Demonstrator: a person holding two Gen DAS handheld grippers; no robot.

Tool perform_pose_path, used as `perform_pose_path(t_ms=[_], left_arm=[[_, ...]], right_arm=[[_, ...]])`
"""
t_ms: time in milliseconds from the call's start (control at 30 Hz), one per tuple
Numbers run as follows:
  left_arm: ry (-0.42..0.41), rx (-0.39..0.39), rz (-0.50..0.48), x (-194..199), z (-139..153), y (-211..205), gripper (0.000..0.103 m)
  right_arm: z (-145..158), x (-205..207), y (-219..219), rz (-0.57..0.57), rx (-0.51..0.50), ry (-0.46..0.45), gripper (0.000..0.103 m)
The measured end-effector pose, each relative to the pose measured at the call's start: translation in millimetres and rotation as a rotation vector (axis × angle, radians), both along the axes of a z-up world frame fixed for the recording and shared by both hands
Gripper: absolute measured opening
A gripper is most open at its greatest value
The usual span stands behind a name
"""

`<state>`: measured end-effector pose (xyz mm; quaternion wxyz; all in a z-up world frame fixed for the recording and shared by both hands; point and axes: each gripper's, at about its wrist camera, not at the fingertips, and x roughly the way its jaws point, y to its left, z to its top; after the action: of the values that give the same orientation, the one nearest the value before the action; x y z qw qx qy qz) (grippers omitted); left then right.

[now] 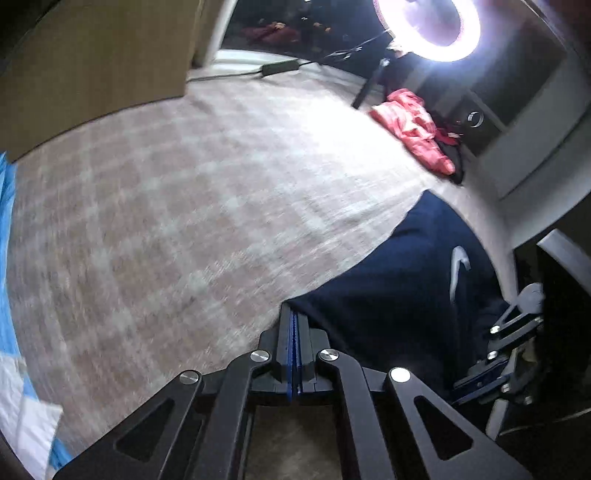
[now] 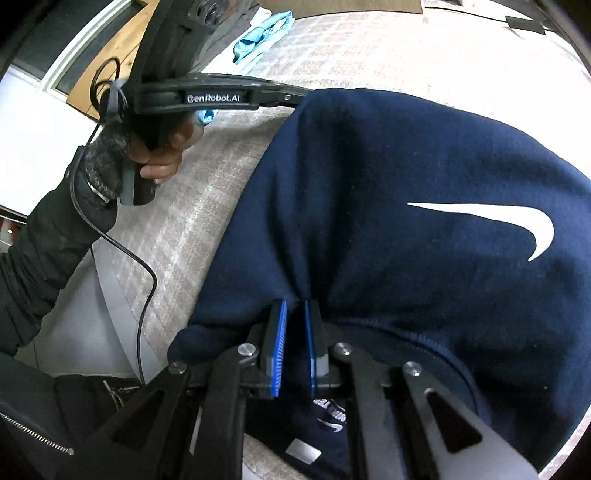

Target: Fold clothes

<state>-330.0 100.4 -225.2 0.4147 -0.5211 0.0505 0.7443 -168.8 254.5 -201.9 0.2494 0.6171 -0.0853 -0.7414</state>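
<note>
— Lying on the checked carpet (image 1: 184,184) is the navy sweatshirt (image 2: 406,166), logo up.
— And my tongs?
— I see the left gripper (image 1: 294,317) fully closed at its edge; the right gripper (image 2: 295,310) stands narrow, pinching a fold near the collar.

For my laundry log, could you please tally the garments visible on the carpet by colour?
Navy: 1, the sweatshirt with the white swoosh, pinched by both grippers.
Pink-red: 1, the crumpled garment near the ring light.
Light blue: 1, the cloth at the carpet's far edge.
Total: 3
</note>
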Motion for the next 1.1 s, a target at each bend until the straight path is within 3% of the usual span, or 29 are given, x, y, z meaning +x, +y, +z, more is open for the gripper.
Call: perform_pose_path(t_ms=[133,200,300,400,500,600,700,800,867,933,1000,1033,1100], left_arm=[[0.072,-0.046,0.003,10.9,28.0,-11.1,0.000],[0.094,-0.027,0.003,13.4,45.3,-8.1,0.000],[0.096,0.038,-0.073,22.0,58.0,16.8,0.000],[0.097,0.006,-0.112,20.0,44.1,52.0,0.007],[0.057,-0.093,-0.046,8.3,11.1,57.2,0.002],[0.061,-0.114,-0.009,5.1,16.8,46.9,0.002],[0.125,-0.135,0.054,8.1,33.9,31.9,0.000],[0.111,-0.061,0.047,24.3,47.5,19.0,0.001],[0.093,-0.025,0.010,42.4,55.0,18.6,0.001],[0.085,-0.028,-0.032,60.1,52.1,27.5,0.008],[0.056,-0.108,-0.017,65.6,30.4,32.5,0.008],[0.040,-0.163,0.007,65.5,17.5,31.6,0.009],[0.036,-0.156,0.064,70.4,20.4,17.9,0.008]], right_arm=[[33.4,-9.4,38.8,-0.097,-0.063,0.088,0.012],[48.0,-24.1,72.8,-0.194,-0.008,0.147,0.012],[46.1,-48.2,109.4,-0.275,0.079,0.163,0.012],[32.4,-72.3,130.4,-0.330,0.057,0.135,0.012],[1.1,-84.7,139.8,-0.383,0.259,0.087,0.010],[3.8,-79.6,159.1,-0.413,0.171,0.075,0.009],[27.5,-61.7,169.4,-0.431,0.119,0.146,0.012],[41.6,-38.7,168.7,-0.412,0.018,0.168,0.016],[34.5,-27.8,154.4,-0.360,0.058,0.150,0.024],[21.8,-18.9,142.0,-0.308,0.107,0.131,0.029],[-0.1,-17.9,138.8,-0.308,0.131,0.098,0.030],[1.6,-16.4,141.9,-0.330,0.113,0.123,0.030],[5.3,-9.1,150.0,-0.355,0.112,0.090,0.030]])
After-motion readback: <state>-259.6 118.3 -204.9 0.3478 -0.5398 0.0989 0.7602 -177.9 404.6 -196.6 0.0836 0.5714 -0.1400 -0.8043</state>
